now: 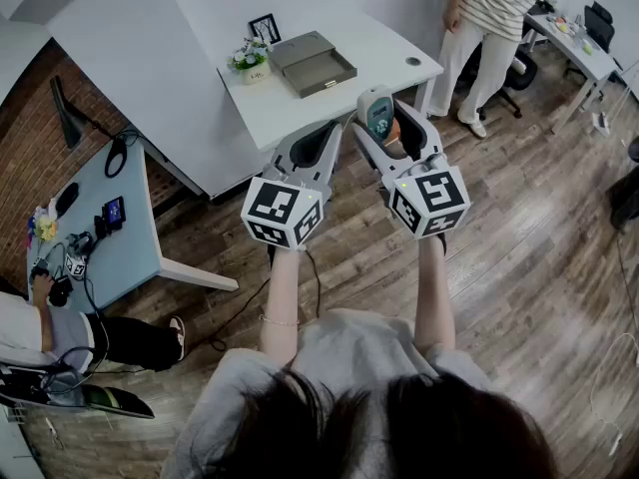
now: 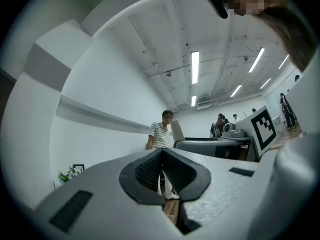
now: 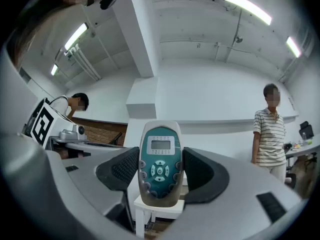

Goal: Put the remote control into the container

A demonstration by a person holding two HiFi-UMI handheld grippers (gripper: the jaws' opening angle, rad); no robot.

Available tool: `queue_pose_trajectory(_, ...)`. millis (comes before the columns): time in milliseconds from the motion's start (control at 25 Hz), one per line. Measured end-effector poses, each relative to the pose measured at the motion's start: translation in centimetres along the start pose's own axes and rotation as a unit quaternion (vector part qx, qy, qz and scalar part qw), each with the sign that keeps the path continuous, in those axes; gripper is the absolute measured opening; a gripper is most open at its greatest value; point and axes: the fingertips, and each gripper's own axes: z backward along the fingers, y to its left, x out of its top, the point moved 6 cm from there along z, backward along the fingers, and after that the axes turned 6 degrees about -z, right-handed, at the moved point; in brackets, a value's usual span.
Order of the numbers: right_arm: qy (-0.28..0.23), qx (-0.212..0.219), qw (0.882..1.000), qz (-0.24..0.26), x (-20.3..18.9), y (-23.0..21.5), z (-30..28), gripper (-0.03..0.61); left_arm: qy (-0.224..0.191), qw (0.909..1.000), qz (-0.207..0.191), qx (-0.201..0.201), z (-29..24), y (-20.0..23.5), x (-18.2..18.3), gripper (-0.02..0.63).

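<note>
Right tongs (image 3: 159, 176) clamp upright grey-and-teal oblong remote control (image 3: 159, 151); left tongs (image 2: 161, 156) closed, empty. Carry to far grey rectangular container (image 1: 312, 64), lower, then release.

White table (image 1: 285, 108) on a wooden floor (image 1: 519, 238). On its top we find a grey container (image 1: 313, 64) near the middle, a small potted plant (image 1: 249, 61) just beside the container's left end, a dark picture frame (image 1: 265, 27) behind the plant, and a small dark round object (image 1: 413, 61) near the right edge, well apart. At left we note a pale blue desk (image 1: 130, 252) carrying small dark devices (image 1: 112, 211).
</note>
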Motion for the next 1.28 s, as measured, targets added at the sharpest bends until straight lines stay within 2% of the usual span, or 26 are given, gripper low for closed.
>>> queue_pose_trajectory(680, 0.007, 0.002, 1.0, -0.001, 0.0, -0.5, -0.2, 0.282, 0.001, 1.0, 0.002, 0.005, -0.2, 0.0, -0.2, 0.005)
queue_pose_trajectory(1280, 0.011, 0.036, 0.999, -0.033, -0.6, -2.3, -0.6, 0.282, 0.028, 0.9983, 0.012, 0.051, -0.2, -0.6, -1.4, 0.005)
